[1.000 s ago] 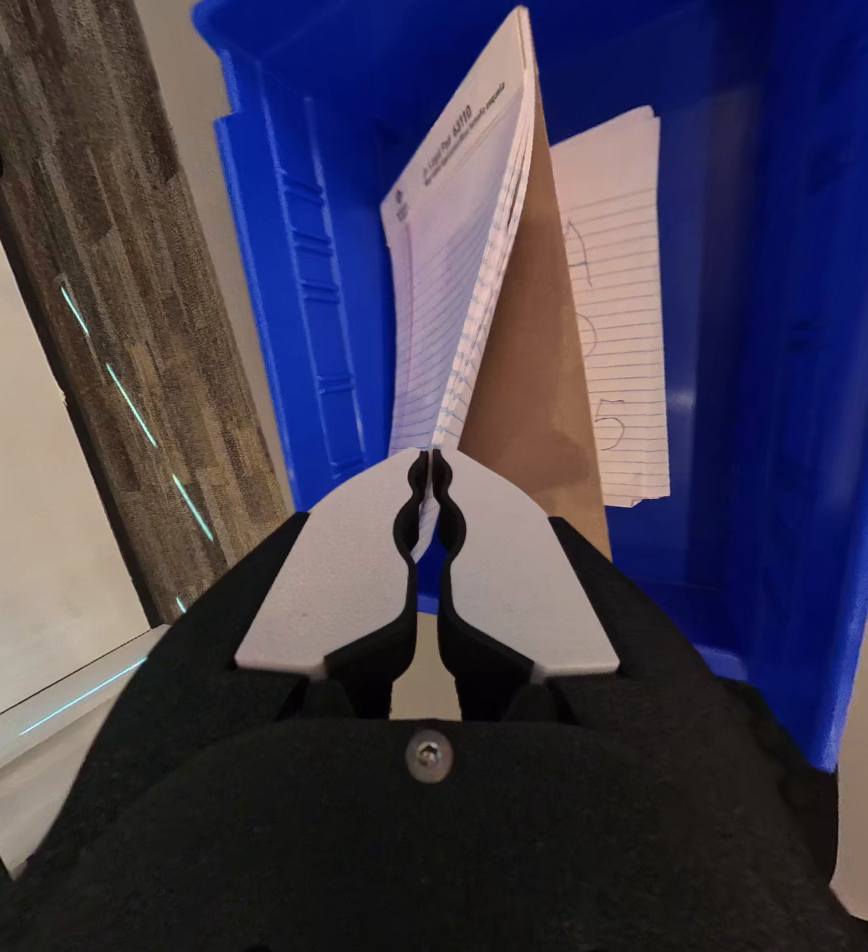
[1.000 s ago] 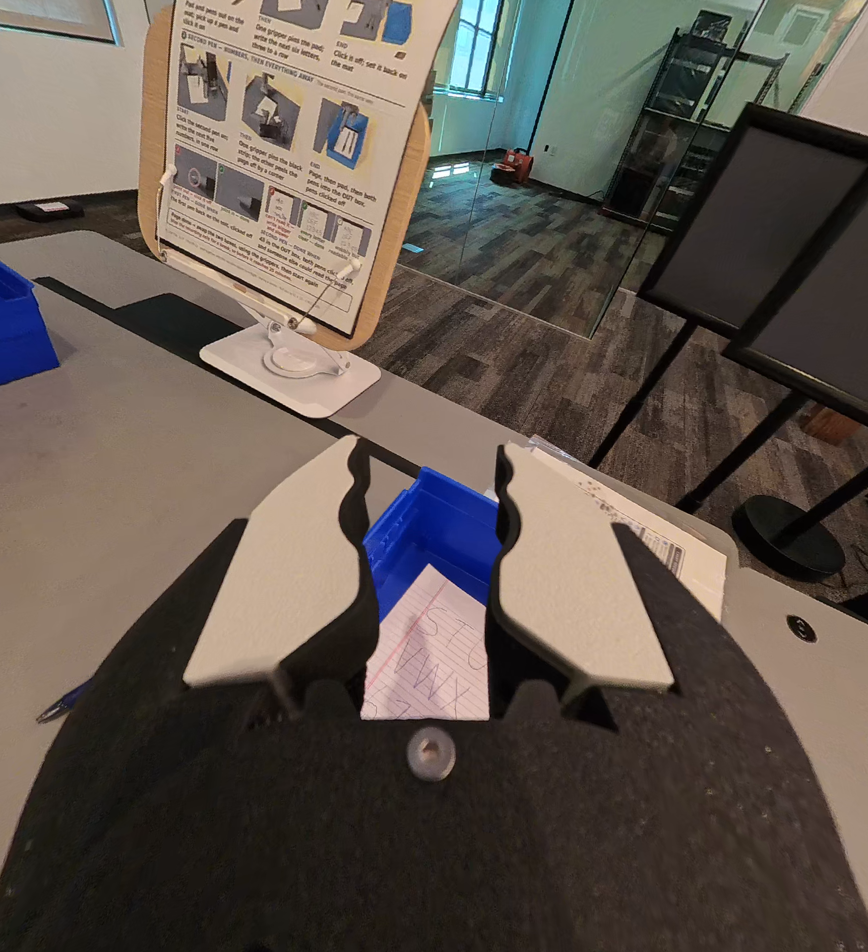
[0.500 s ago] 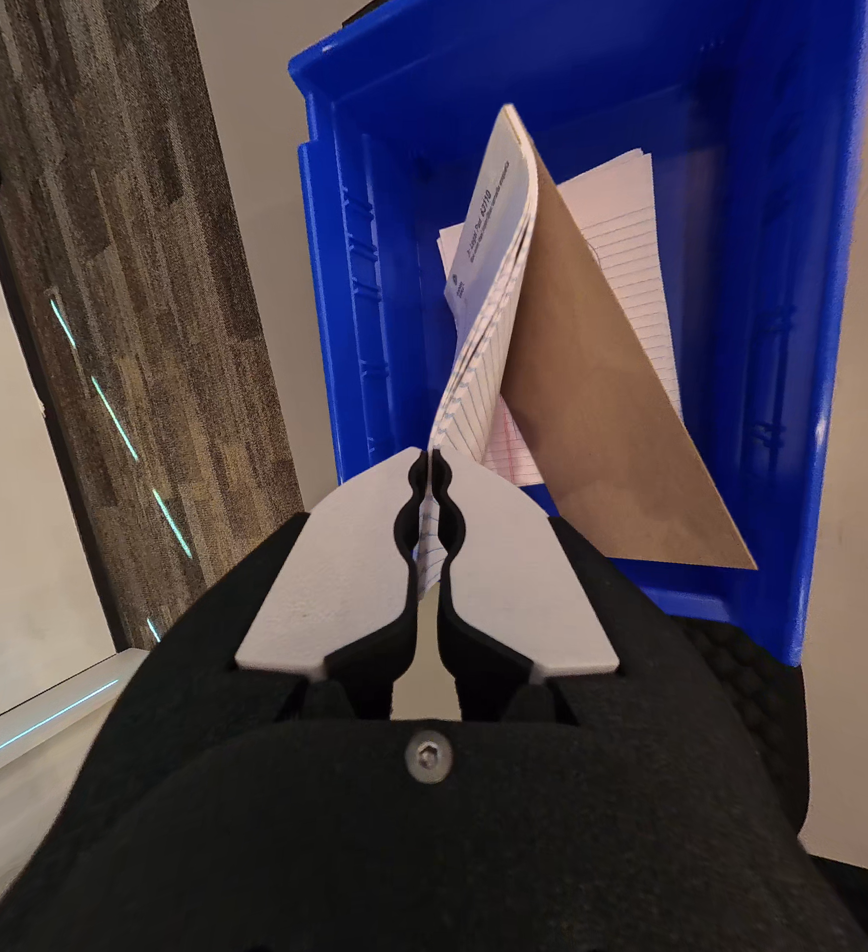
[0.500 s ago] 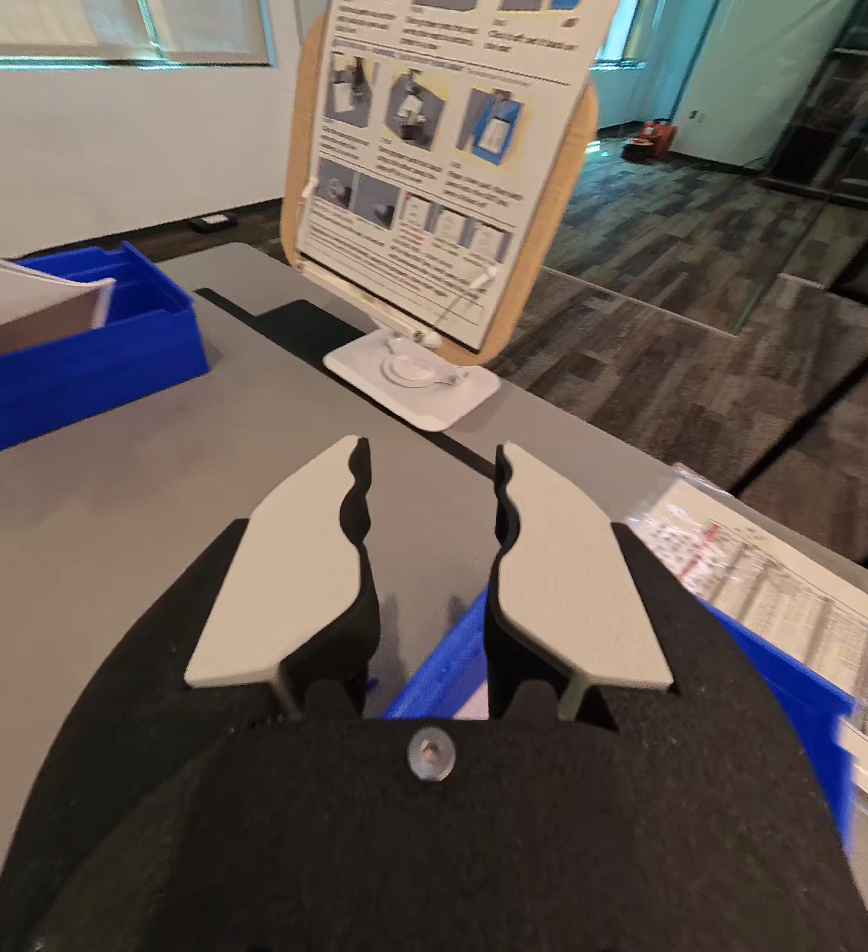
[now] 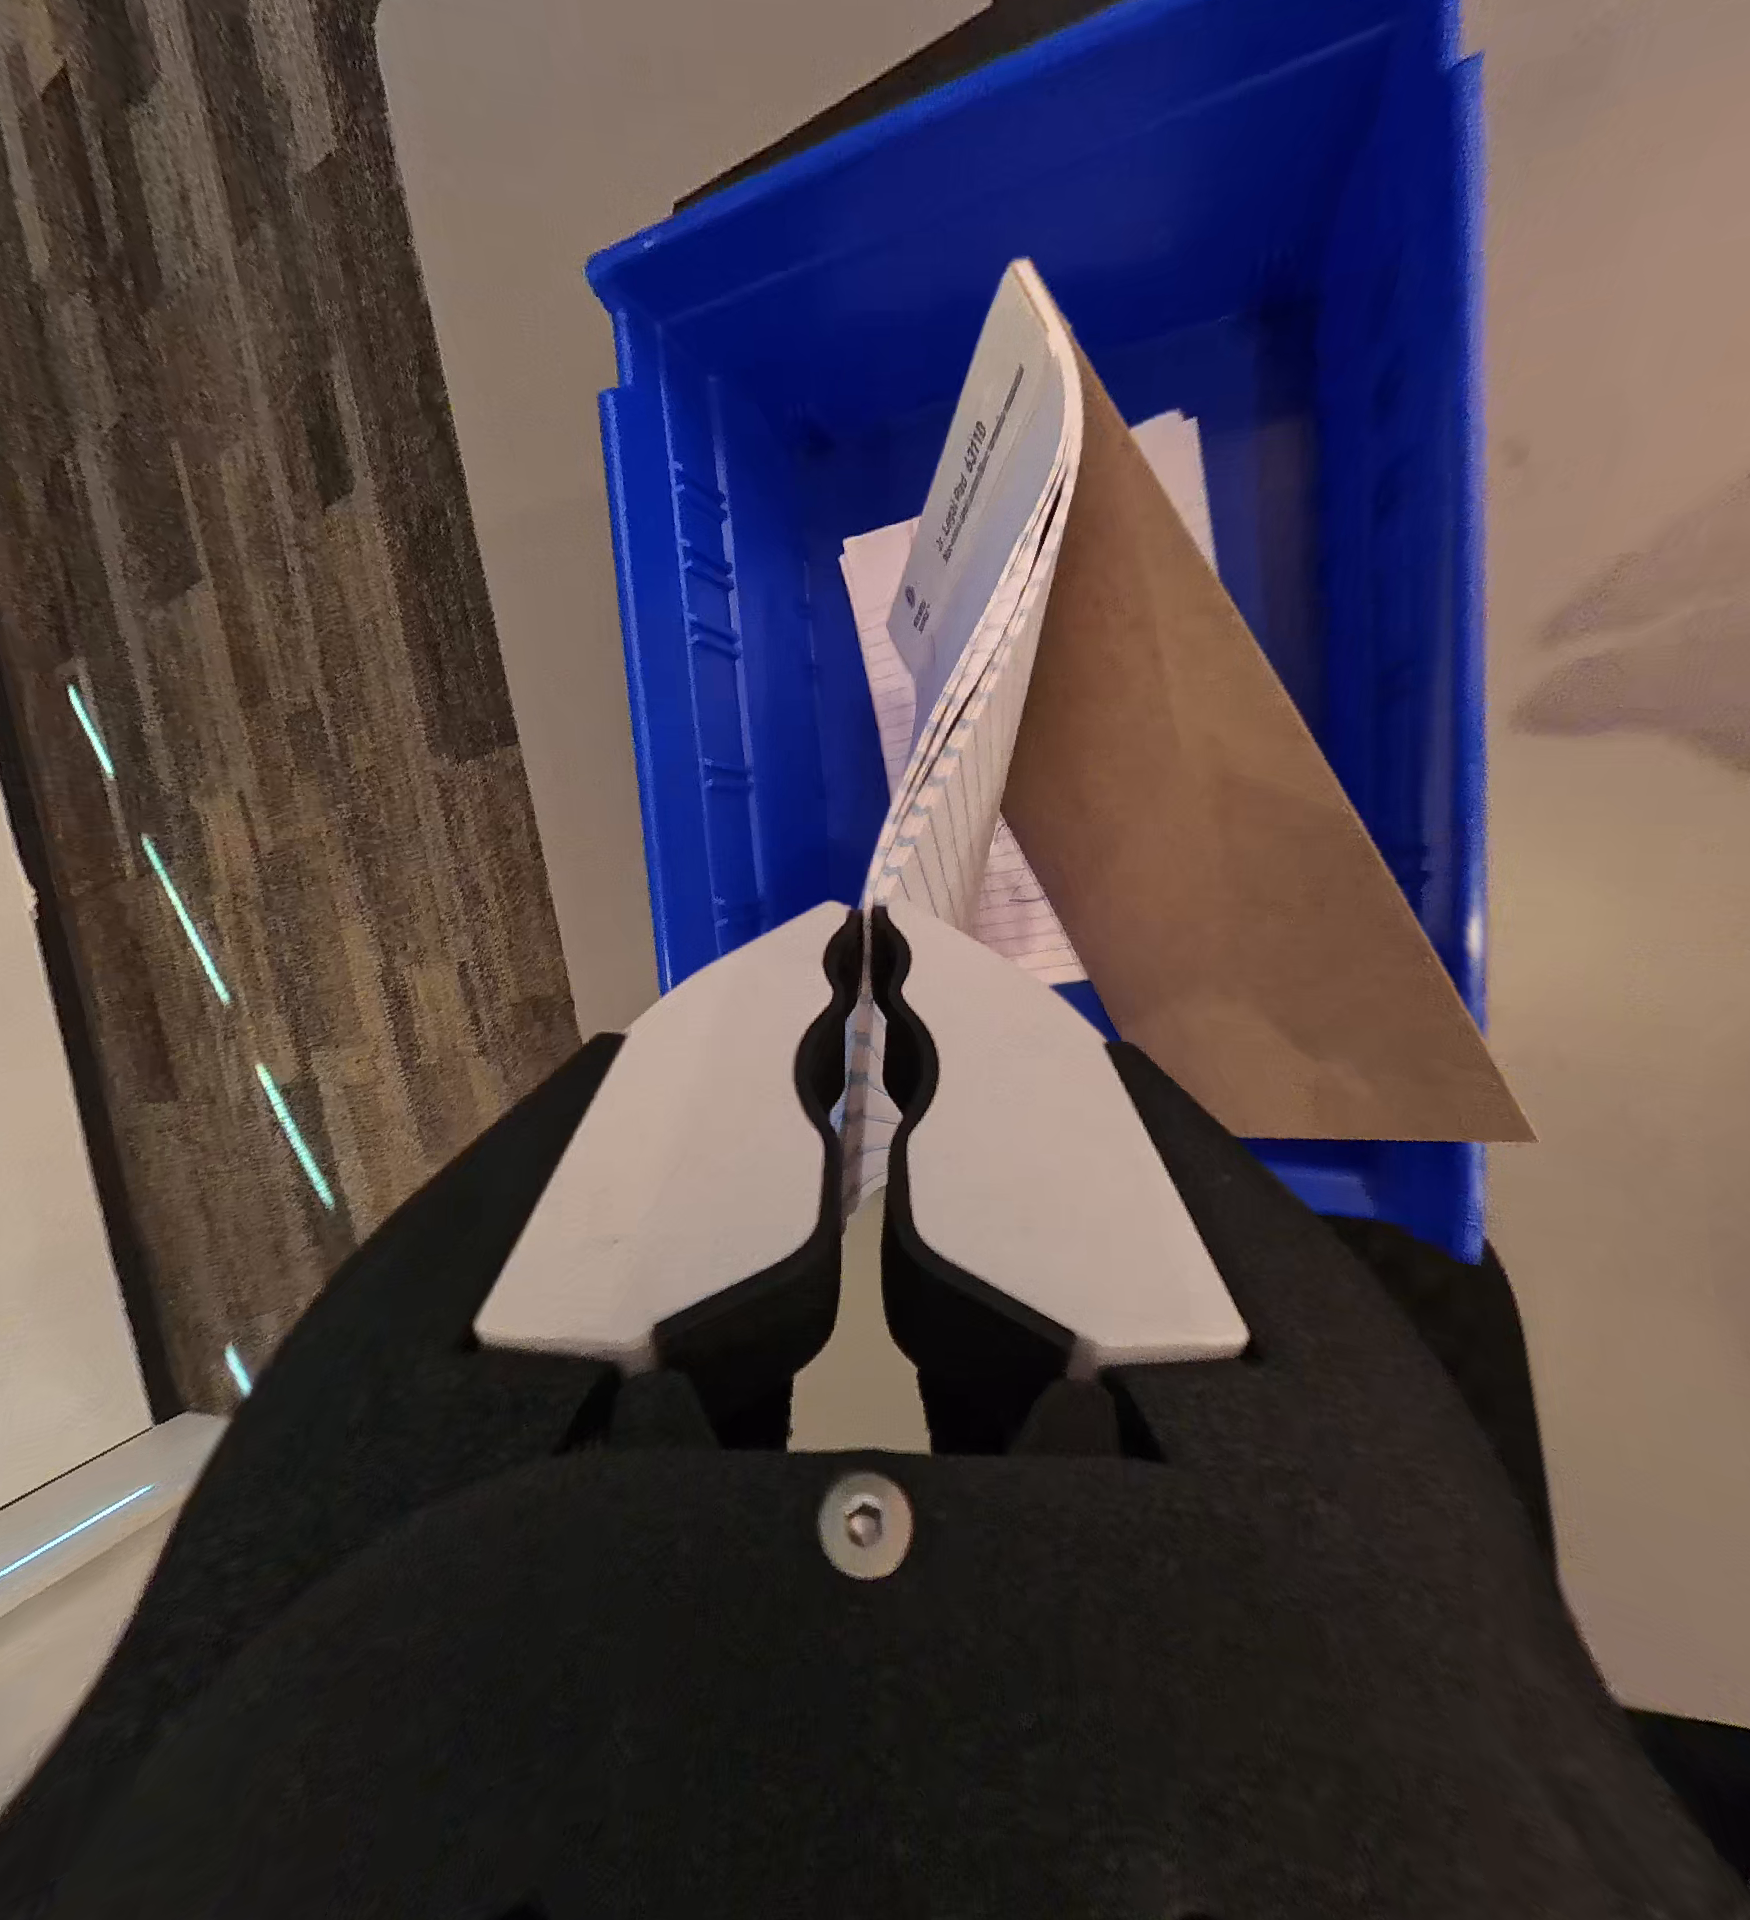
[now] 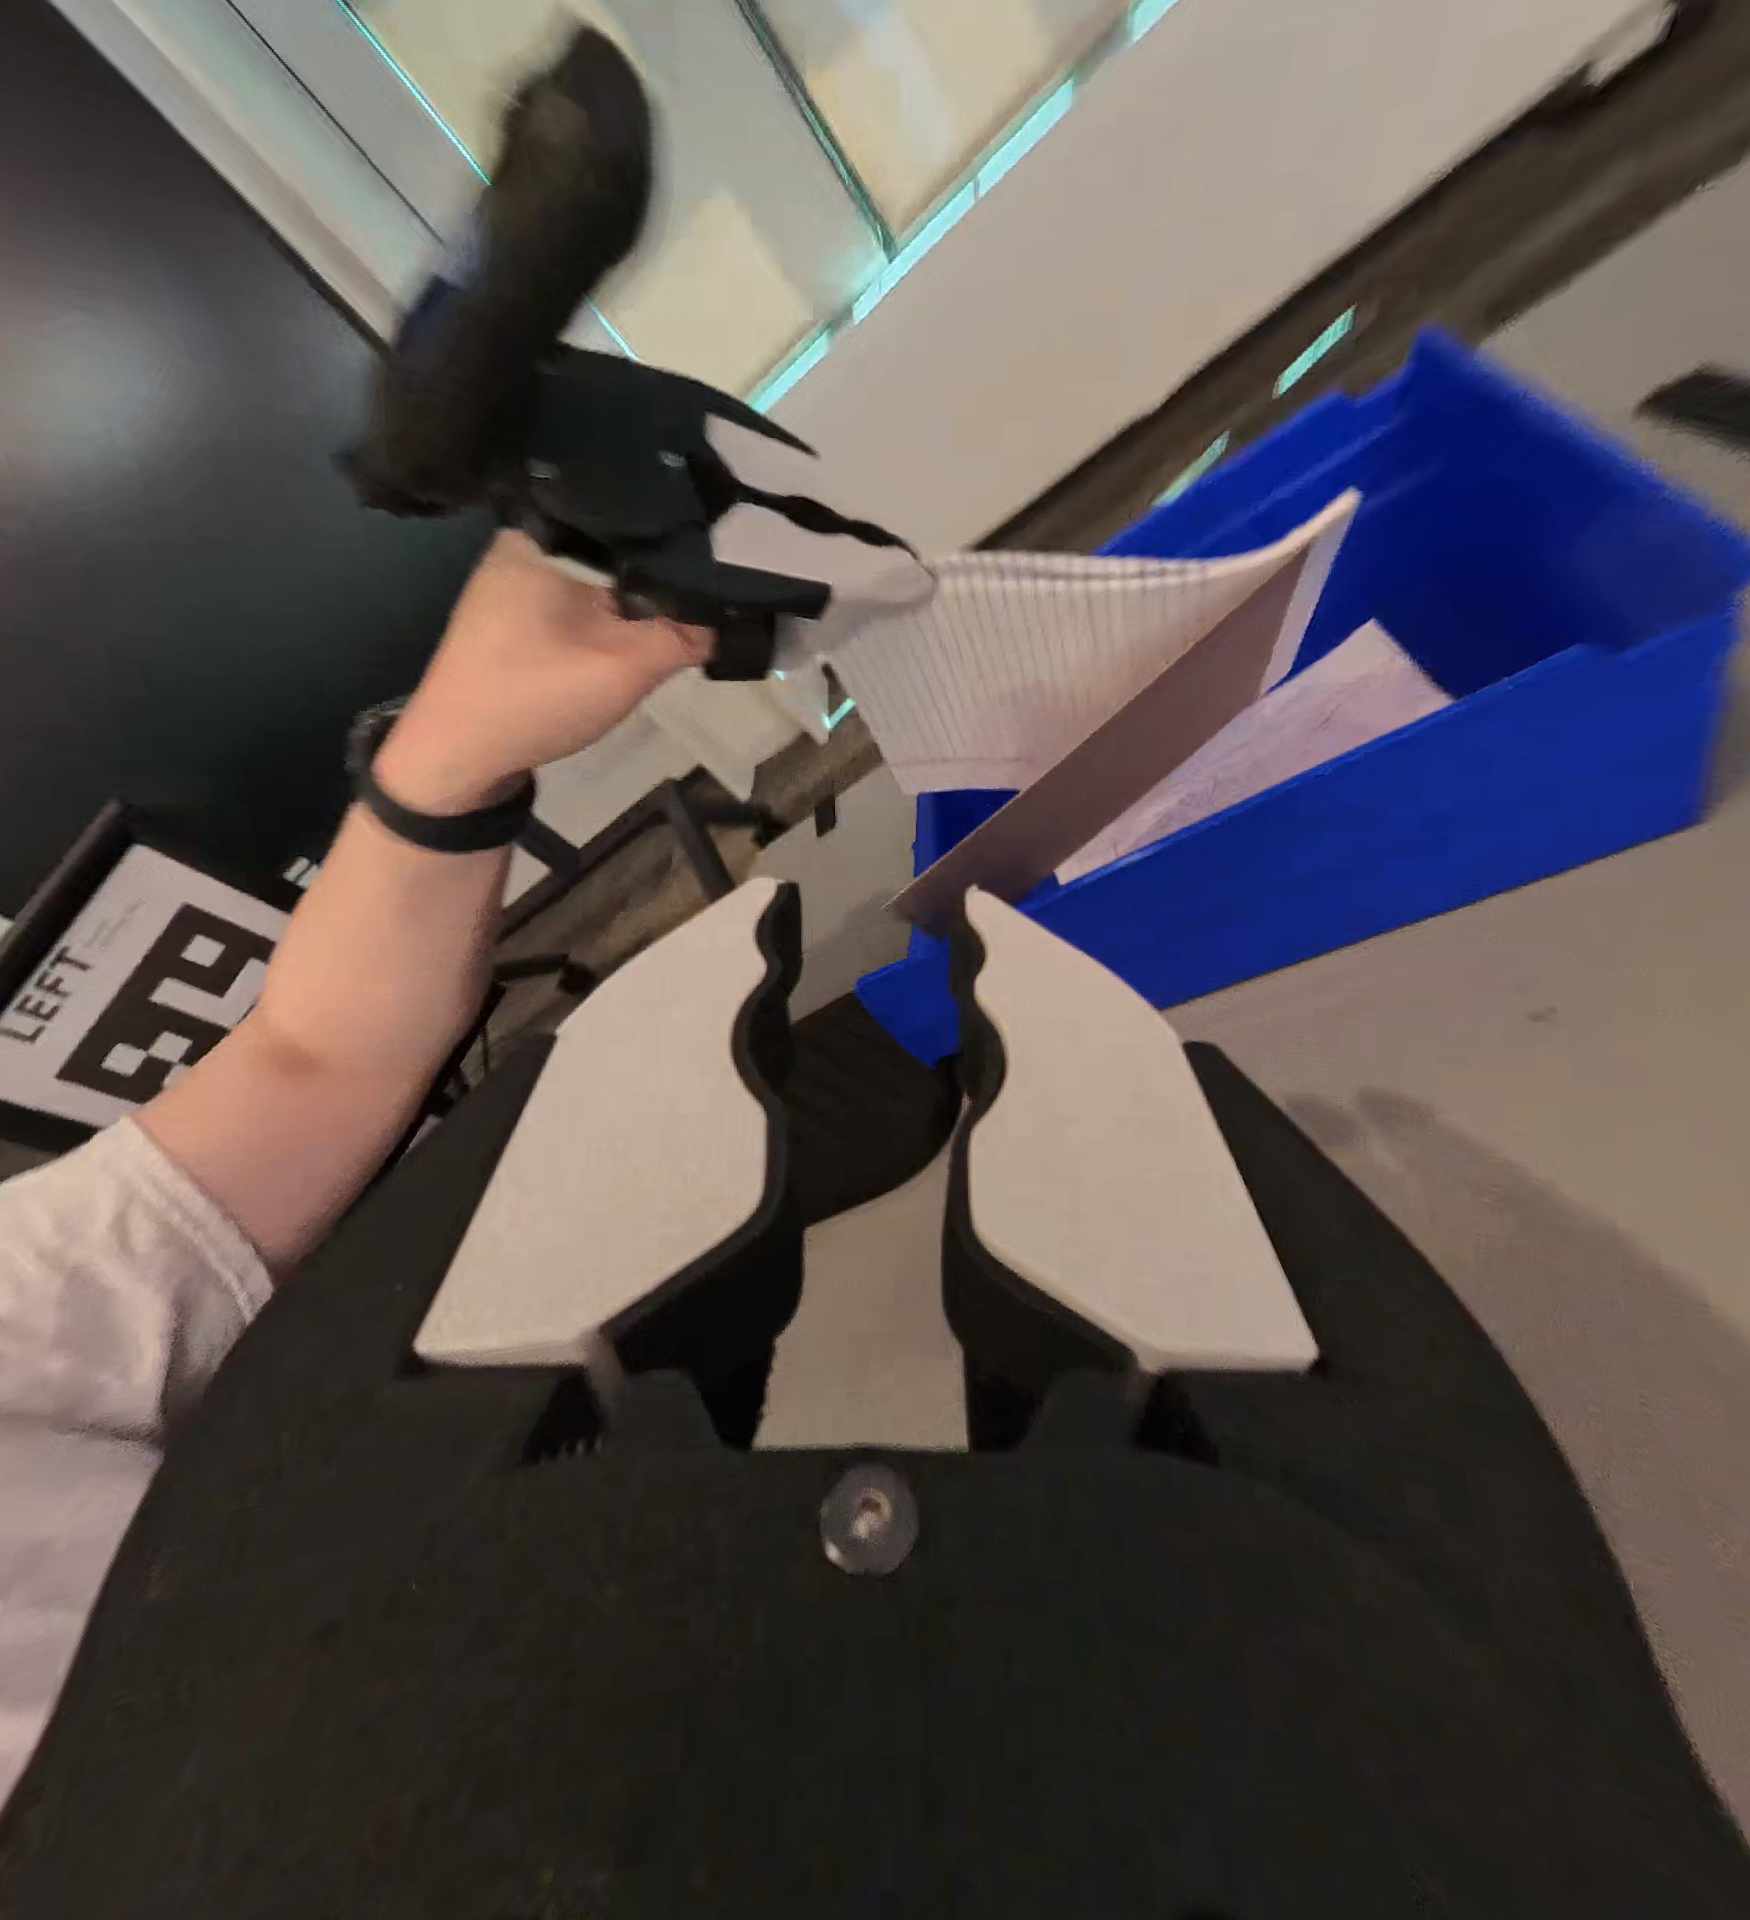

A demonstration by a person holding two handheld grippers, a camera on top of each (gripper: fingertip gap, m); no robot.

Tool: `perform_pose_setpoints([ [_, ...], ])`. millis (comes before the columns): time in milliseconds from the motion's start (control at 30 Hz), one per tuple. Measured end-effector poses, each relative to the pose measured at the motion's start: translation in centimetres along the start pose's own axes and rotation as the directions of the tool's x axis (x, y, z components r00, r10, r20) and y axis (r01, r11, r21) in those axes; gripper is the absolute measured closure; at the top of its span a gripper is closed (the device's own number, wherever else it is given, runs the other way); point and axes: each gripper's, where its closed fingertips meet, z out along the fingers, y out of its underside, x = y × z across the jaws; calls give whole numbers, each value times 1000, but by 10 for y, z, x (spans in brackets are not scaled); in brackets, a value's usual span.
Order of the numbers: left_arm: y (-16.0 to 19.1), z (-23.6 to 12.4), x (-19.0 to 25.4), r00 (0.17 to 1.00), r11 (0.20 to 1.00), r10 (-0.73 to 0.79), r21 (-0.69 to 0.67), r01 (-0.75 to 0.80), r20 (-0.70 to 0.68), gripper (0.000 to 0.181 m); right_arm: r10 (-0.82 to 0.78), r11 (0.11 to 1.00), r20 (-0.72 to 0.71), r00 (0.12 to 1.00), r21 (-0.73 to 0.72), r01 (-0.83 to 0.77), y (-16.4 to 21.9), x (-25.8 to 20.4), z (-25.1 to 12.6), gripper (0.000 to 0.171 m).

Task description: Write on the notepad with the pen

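the left gripper (image 5: 866, 920), pinching the lined white notepad's (image 5: 964, 790) pages above the blue plastic bin (image 5: 1432, 520), is fetching it; next, it needs laying flat on the grey table (image 6: 1473, 1091), right gripper (image 6: 876, 914) spread empty.

Two tools (image 5: 866, 920) (image 6: 876, 914), one notepad (image 5: 964, 748), one blue bin (image 5: 1110, 260)

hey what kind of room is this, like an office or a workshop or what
Probably an office-style room set up for recording handling tasks: patterned carpet tiles, a grey table bearing a blue bin of lined sheets, and a framed marker sign on a stand.
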Motion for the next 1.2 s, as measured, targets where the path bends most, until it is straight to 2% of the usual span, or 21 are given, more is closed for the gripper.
perform_pose_setpoints([
  [67,-2,-3,4,1000,1000,-14,20,15,-19,180,65,993,-70,995,-99,-71,4,24,46,143],
  [167,-3,-5,10,998,999,-29,45,31,-50,180,104,971,-195,975,-191,-142,15,58,90,127],
  [300,-5,-7,17,996,996,-32,77,39,-82,180,253,958,-142,957,-103,-268,5,60,121,129],
  [367,-5,-9,21,995,995,-27,88,35,-92,180,279,940,-168,946,-151,-304,13,64,131,132],
  [500,-8,-16,28,994,992,-12,122,25,-108,180,242,924,-267,933,-229,-305,27,78,142,138],
  [633,-7,-25,36,995,989,13,147,3,-102,180,234,925,-251,939,-239,-294,29,79,147,165],
  [700,-2,-28,45,992,990,32,141,-15,-120,180,232,933,-242,942,-220,-286,30,82,146,168],
  [867,1,-27,71,988,982,76,184,-50,-138,177,371,914,-135,919,-125,-387,26,78,146,170],
  [933,-1,-28,79,988,975,74,220,-42,-139,166,374,917,-121,919,-102,-387,25,79,145,170],
  [1067,-1,-41,77,995,956,31,293,-2,-94,130,374,926,-35,927,-37,-375,14,72,140,170],
  [1133,-2,-50,62,999,934,-14,355,31,-50,124,333,943,14,943,-31,-333,8,63,135,171],
  [1200,0,-56,48,996,912,-61,401,85,-71,119,278,961,55,959,-11,-277,2,55,126,170],
])
